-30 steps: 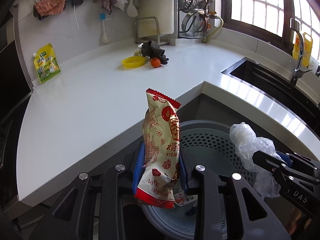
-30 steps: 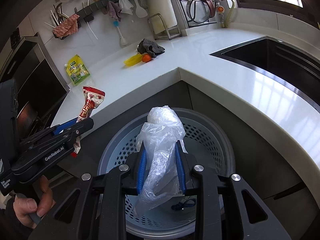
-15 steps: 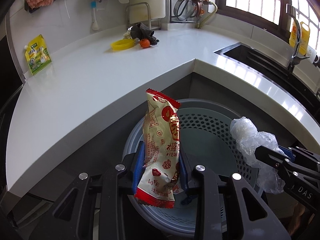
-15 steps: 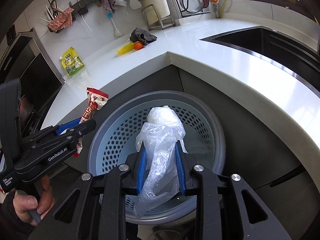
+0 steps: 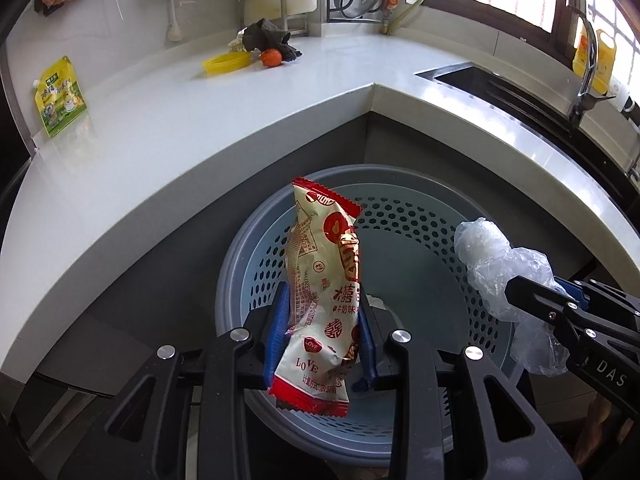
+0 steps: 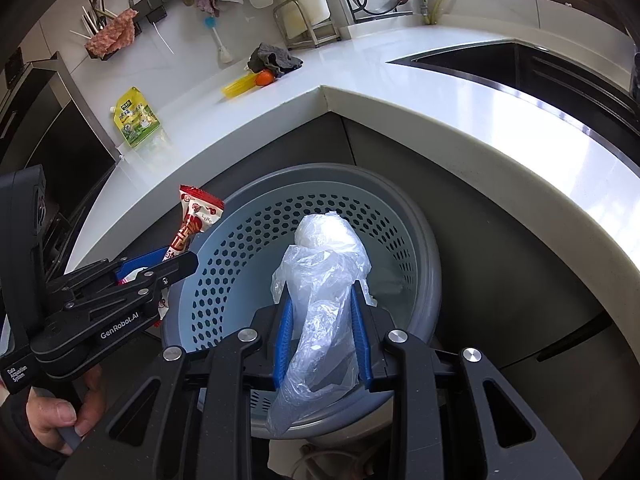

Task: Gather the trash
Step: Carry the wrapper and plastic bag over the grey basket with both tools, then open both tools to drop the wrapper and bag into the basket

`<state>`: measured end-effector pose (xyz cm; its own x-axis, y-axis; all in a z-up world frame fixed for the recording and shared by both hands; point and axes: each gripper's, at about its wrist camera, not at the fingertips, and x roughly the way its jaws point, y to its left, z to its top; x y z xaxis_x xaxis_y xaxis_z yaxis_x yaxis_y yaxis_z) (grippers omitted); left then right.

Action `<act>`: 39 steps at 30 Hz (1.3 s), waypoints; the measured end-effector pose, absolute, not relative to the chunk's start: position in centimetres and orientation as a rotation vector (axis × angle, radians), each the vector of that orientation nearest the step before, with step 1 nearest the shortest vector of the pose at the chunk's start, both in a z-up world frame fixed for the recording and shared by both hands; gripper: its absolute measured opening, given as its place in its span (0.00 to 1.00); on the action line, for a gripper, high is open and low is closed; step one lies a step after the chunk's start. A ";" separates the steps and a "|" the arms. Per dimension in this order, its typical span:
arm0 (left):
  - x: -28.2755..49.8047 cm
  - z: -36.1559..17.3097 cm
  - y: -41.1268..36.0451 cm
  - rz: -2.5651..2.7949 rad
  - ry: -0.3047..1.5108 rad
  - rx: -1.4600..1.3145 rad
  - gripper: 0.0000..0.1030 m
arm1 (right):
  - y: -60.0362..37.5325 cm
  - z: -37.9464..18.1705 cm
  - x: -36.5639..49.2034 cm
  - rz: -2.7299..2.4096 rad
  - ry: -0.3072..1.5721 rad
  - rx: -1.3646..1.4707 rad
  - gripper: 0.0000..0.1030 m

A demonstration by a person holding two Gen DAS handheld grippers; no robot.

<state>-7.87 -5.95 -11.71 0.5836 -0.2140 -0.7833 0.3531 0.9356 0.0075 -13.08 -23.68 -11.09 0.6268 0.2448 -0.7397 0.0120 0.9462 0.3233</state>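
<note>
Setting: a kitchen corner with a white countertop (image 5: 168,128); a round, perforated blue-grey trash basket (image 5: 404,240) stands on the floor below the counter's corner.
Left gripper (image 5: 324,334): its blue pads are closed narrowly on a red and cream snack wrapper (image 5: 324,292), pinched low on the packet so most of it stands up above the jaws. It hangs over the basket's open mouth.
Right gripper (image 6: 320,334): its jaws are closed narrowly on a crumpled clear plastic bag (image 6: 324,280), also over the basket.
How the wrapper will handle: likely very light, thin and crinkly, with a slick film surface. A flat pinch across its width, as now, looks secure; it should drop freely once let go.
How the bag will handle: soft, almost weightless and shapeless. It may cling to the pads or drift on release, so gripping the bunched middle seems best.
Change from a second ago: both grippers have sunk and tipped further downward, so the basket now fills more of each view and the countertop sits higher in the frame. Both grips are unchanged.
Left on the counter: a yellow-green pouch (image 5: 60,98), a yellow dish (image 5: 224,63), a small orange fruit (image 5: 271,57) and a dark cloth (image 5: 268,36).
</note>
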 end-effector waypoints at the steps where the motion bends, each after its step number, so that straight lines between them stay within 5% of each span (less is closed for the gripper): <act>1: -7.8 -11.7 -6.0 -0.335 0.889 0.173 0.30 | -23.7 -11.2 -13.1 0.134 0.890 0.313 0.25; 30: -7.4 -12.7 -6.6 -0.352 0.926 0.178 0.36 | -23.9 -11.8 -12.8 0.134 0.903 0.328 0.30; 34: -7.4 -12.7 -6.4 -0.345 0.929 0.175 0.38 | -24.0 -11.7 -12.9 0.129 0.897 0.327 0.37; 39: -7.4 -12.5 -6.0 -0.327 0.918 0.171 0.54 | -24.4 -11.3 -13.1 0.121 0.874 0.334 0.56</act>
